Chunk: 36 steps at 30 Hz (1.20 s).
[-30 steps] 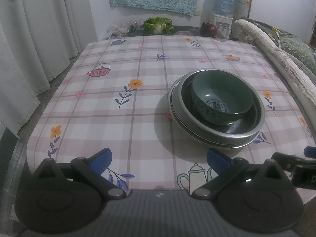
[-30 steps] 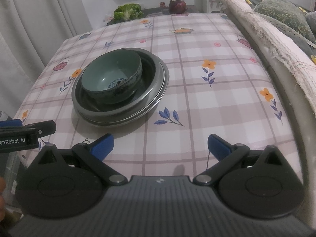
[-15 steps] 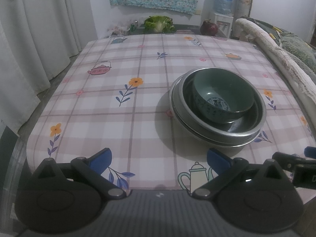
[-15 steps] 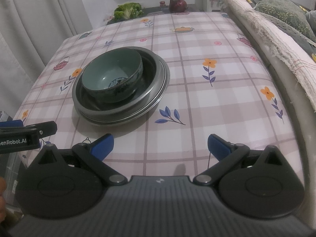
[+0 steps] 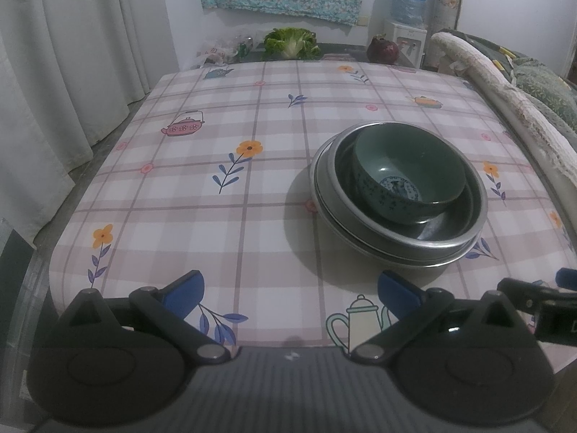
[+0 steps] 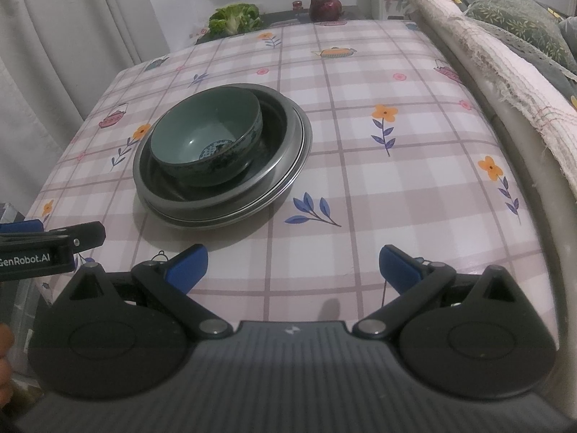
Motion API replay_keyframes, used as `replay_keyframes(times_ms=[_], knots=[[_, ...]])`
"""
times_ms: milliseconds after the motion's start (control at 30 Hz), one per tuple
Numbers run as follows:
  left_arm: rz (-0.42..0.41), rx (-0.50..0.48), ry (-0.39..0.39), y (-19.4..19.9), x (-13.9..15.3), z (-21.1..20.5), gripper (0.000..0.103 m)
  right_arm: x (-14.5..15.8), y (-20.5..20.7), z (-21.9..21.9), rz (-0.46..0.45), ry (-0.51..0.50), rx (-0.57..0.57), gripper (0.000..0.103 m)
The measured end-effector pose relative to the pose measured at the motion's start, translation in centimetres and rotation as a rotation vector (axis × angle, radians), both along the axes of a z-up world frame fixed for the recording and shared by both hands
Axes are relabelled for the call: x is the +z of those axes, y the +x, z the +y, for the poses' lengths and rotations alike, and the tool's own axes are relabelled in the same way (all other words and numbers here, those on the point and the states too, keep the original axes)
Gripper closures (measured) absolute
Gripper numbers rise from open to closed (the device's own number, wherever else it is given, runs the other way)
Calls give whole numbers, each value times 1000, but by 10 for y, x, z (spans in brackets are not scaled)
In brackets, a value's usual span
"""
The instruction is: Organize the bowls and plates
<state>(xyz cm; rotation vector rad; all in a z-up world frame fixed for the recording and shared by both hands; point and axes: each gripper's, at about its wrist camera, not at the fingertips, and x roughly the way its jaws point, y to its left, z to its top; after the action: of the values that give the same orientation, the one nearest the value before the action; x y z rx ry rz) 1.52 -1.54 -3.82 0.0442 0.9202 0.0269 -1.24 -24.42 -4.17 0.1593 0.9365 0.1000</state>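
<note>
A dark green ceramic bowl [image 5: 407,176] sits inside a metal bowl [image 5: 458,231], which rests on a metal plate [image 5: 321,195], all stacked on the checked tablecloth. The stack also shows in the right wrist view: the green bowl [image 6: 205,140], the metal bowl [image 6: 277,126] and the plate's rim [image 6: 303,151]. My left gripper [image 5: 292,292] is open and empty at the table's near edge, left of the stack. My right gripper [image 6: 294,267] is open and empty at the near edge, right of the stack.
The table [image 5: 216,137] carries a floral checked cloth. A lettuce [image 5: 290,41] and a dark red cabbage [image 5: 383,49] lie beyond the far edge. Curtains [image 5: 54,72] hang at left. A cloth-covered sofa arm [image 6: 479,47] runs along the right.
Both grippers have drawn back slightly and risen, so the stack sits a little farther off. Nothing was grasped or moved.
</note>
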Motion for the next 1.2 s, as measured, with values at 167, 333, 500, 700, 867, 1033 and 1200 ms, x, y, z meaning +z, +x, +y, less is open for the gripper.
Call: replay_keyframes(times_ms=[167,333,500,700,867,1033,1200], knots=[[2,1,1,0,-1,1,0,0,-1,1,1,2,1,1],[1,1,2,0,-1,1,0,0,0,0,2,2,0,1],[1,1,2,0,-1,2,0,0,-1,0,2,2,1,1],[-1,1,4,-1,-1,4,0,0,0,0,0,3,0,1],[-1,2,7,-1,0,5,0,1,-1,1,1,4,2,1],[-4,2,10,-1,1,5,0,4,-1,1,-2,4,6,1],[-8,4,18,-1,4,3,0,4,0,1,-2,3,7,1]])
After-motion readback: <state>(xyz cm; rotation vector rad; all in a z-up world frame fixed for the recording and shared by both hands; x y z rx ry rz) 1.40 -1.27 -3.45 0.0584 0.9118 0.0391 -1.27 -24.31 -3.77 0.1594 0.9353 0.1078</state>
